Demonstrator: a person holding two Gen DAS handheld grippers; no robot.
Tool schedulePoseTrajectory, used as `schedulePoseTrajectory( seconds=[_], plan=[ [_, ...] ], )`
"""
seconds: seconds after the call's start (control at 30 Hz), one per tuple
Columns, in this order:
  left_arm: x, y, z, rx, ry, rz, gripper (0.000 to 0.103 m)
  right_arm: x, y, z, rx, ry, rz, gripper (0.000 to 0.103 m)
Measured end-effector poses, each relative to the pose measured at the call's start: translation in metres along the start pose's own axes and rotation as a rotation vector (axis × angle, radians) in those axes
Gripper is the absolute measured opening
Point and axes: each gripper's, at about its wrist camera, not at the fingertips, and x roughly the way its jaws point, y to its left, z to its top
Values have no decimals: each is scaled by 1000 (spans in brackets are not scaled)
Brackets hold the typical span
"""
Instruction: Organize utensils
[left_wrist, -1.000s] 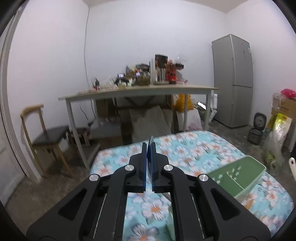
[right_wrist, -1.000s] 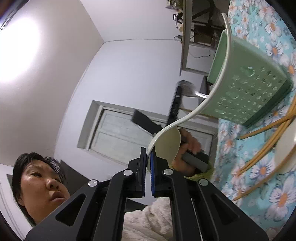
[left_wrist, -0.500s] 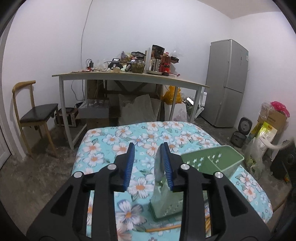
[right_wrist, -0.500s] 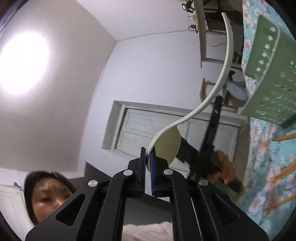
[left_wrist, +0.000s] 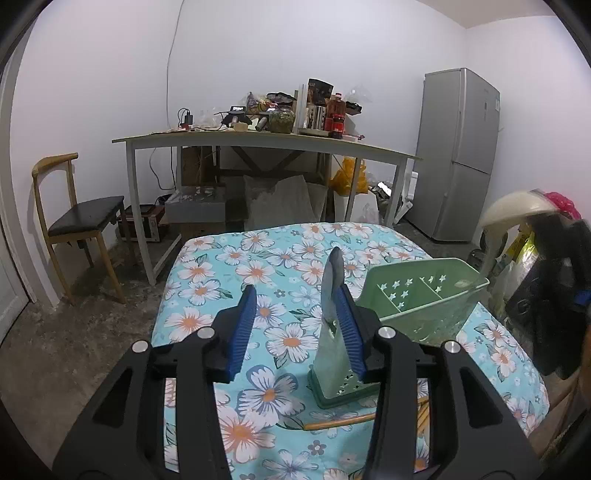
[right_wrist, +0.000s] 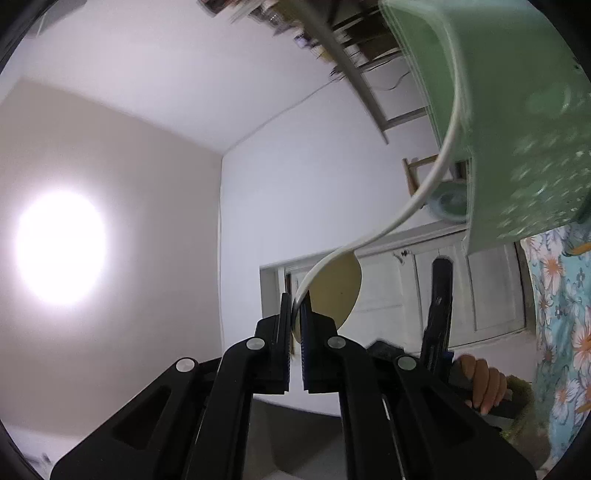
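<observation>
A green divided utensil holder (left_wrist: 424, 291) stands on the floral tablecloth (left_wrist: 258, 258). My left gripper (left_wrist: 295, 295) is open and its jaws are still opening. The holder's near wall (left_wrist: 330, 332) stands between them, against the right-hand pad. My right gripper (right_wrist: 295, 299) is shut on the cream bowl of a long white spoon (right_wrist: 332, 291). The spoon's curved handle (right_wrist: 448, 140) rises across the holder (right_wrist: 517, 110), which fills the upper right of the right wrist view. In the left wrist view the spoon's bowl (left_wrist: 517, 210) hangs above the holder's right end.
Wooden chopsticks (left_wrist: 340, 421) lie on the cloth just in front of the holder. Beyond the table stand a cluttered desk (left_wrist: 266, 142), a wooden chair (left_wrist: 74, 214) and a grey fridge (left_wrist: 458, 155). A person's hand (right_wrist: 480, 380) holds the left gripper.
The left jaws, shut a second ago on the holder's wall, have spread apart. The right gripper has rolled and swung the spoon closer to the holder, which now looms larger.
</observation>
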Motion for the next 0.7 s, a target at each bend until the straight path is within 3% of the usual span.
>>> schedulePoseTrajectory(
  seconds=[0.13,0.17,0.2,0.27,0.3,0.43,0.53,0.7],
  plan=[
    [0,0,-2,-1,7,-6,45,-10,-10,13,79,-94,-18,9],
    [-1,0,-3,0,8,-7,46,-11,-11,15,93,-109,-16,14],
    [-1,0,-5,4,10,-7,48,-12,-10,16,94,-118,-16,30],
    [-3,0,-7,7,10,-6,50,-17,-4,17,80,-150,-32,51],
    [-3,0,-7,7,11,-7,50,-18,-2,17,75,-158,-33,54],
    [-6,0,-12,4,22,-15,51,-31,12,11,38,-186,-55,63],
    [-9,-2,-16,7,29,-26,51,-43,16,-10,-5,-182,-103,64],
    [-18,-6,-24,22,26,-58,51,-65,41,-38,-198,-158,-306,64]
  ],
)
